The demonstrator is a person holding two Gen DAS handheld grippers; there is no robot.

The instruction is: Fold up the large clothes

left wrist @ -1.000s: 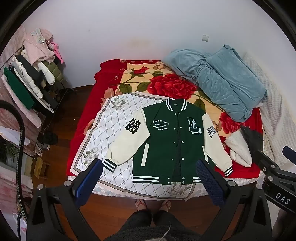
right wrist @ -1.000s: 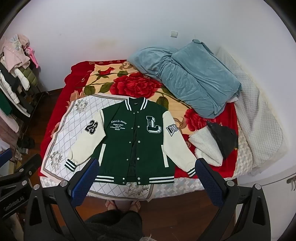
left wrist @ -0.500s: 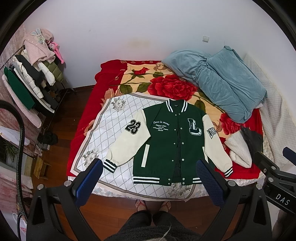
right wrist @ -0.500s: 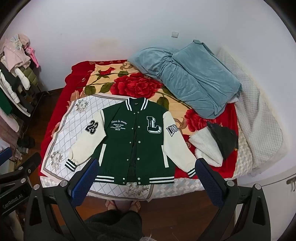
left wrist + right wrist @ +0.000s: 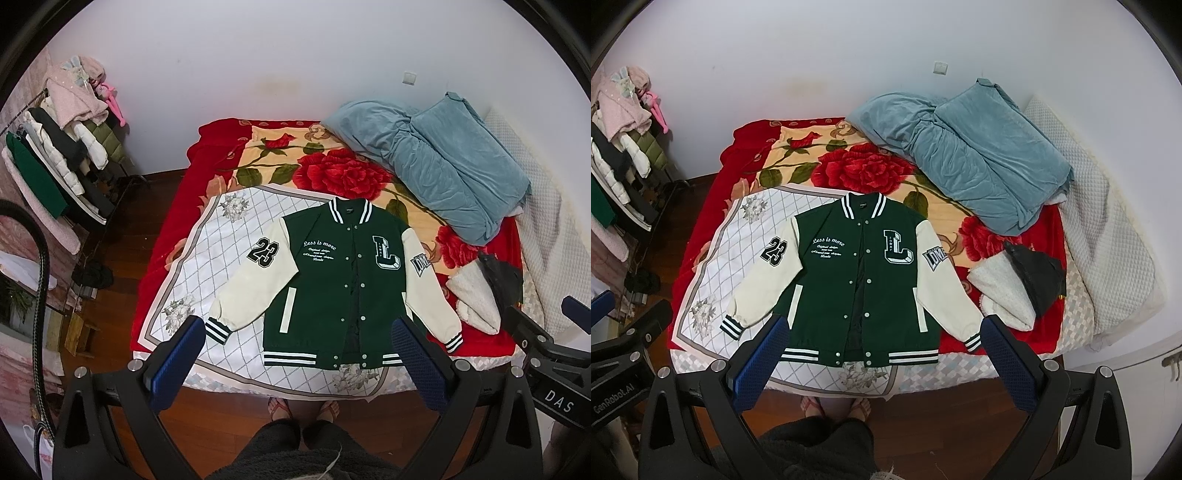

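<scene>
Green jacket (image 5: 332, 288) unmoved, still flat.

- Wall (image 5: 258, 55): plain white, with a faint yellowish stain above the bed; one white switch plate (image 5: 409, 78) is mounted on it.
- Floor (image 5: 122, 229): dark reddish-brown wood boards, glossy, visible left of the bed and at its near edge.
- Bed (image 5: 713, 206): set against the wall, covered by a red blanket with a large rose print.
- Clothes rack (image 5: 55, 166): stands on the floor at the left, loaded with pink, white, black and green garments.
- White cabinet (image 5: 1126, 398): stands at the lower right, beside the bed corner.
- Light: even and diffuse, no hard shadows.
</scene>
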